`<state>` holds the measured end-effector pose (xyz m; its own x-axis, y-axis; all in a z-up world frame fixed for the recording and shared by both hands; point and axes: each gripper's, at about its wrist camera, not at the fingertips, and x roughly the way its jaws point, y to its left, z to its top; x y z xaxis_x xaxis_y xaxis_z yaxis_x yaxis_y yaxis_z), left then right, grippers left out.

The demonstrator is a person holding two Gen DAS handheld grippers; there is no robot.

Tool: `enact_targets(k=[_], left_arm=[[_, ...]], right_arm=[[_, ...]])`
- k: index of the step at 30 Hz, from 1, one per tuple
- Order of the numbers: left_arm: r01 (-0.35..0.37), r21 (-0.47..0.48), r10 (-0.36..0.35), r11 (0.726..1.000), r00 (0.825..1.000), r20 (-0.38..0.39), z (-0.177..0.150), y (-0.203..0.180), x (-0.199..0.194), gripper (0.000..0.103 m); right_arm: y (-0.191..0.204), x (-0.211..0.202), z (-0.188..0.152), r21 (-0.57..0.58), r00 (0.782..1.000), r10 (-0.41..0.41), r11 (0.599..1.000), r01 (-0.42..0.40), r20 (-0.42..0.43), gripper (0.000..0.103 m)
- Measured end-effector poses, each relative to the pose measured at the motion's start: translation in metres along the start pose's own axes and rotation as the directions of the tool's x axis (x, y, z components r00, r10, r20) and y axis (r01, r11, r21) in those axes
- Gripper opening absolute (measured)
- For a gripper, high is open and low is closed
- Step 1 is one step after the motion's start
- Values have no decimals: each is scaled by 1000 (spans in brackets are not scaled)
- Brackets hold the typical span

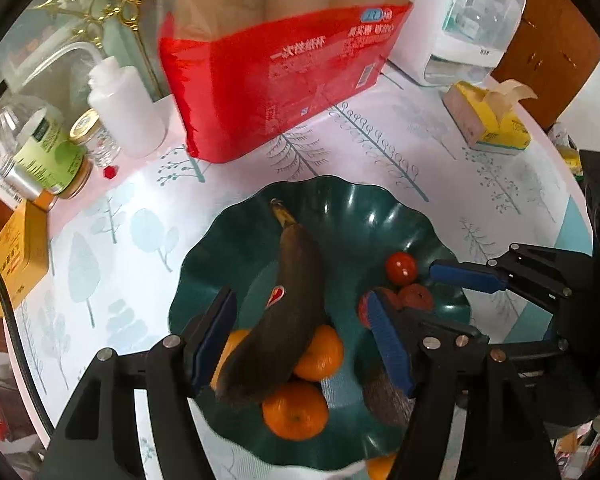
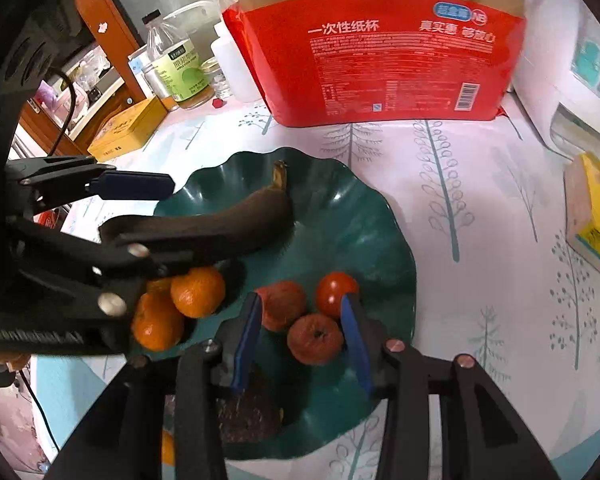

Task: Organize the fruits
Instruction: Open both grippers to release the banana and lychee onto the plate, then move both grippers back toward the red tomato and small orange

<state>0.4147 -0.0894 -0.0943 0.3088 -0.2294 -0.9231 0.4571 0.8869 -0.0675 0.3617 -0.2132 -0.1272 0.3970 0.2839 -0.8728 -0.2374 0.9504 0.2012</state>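
Observation:
A dark green scalloped plate (image 1: 352, 216) (image 2: 360, 220) holds an overripe brown banana (image 1: 284, 312) (image 2: 240, 216), several oranges (image 1: 296, 410) (image 2: 198, 290), a cherry tomato (image 1: 401, 268) (image 2: 336, 292) and small reddish-brown fruits (image 1: 416, 298) (image 2: 314, 338). My left gripper (image 1: 300, 340) is open, its jaws on either side of the banana's lower end over the oranges. My right gripper (image 2: 300, 336) is open above the plate, its jaws around the reddish fruits beside the tomato. A dark rough fruit (image 2: 246, 412) lies under it.
A red pack of paper cups (image 1: 276, 80) (image 2: 380, 60) stands behind the plate. Bottles and jars (image 1: 48, 152) (image 2: 180, 68) and a yellow box (image 1: 16, 256) stand at the left. A tissue box (image 1: 488, 120) (image 2: 592, 212) and a white appliance (image 1: 468, 20) are at the right.

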Motion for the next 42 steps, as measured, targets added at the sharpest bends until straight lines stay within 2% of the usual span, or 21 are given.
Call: enact_targets(k=[9, 17, 21, 25, 32, 42], left_arm=[[1, -21, 0, 1000, 999, 41, -22, -4, -60, 68], [-16, 15, 14, 1000, 994, 107, -59, -23, -127, 74], [-33, 8, 32, 999, 988, 149, -75, -24, -158, 80], [-50, -9, 51, 999, 983, 177, -98, -21, -182, 81], [-94, -46, 100, 995, 981, 167, -141, -14, -185, 81], [-71, -209, 108, 975, 980, 168, -184, -9, -139, 81]], right_arm=[[17, -51, -8, -2, 998, -13, 1000, 13, 61, 42], [46, -109, -26, -45, 993, -54, 997, 59, 109, 42], [65, -138, -36, -70, 987, -75, 994, 85, 141, 42], [84, -161, -50, -98, 982, -86, 990, 103, 167, 41], [106, -174, -75, -119, 981, -52, 990, 75, 187, 41], [119, -146, -105, -164, 981, -13, 985, 46, 195, 41]])
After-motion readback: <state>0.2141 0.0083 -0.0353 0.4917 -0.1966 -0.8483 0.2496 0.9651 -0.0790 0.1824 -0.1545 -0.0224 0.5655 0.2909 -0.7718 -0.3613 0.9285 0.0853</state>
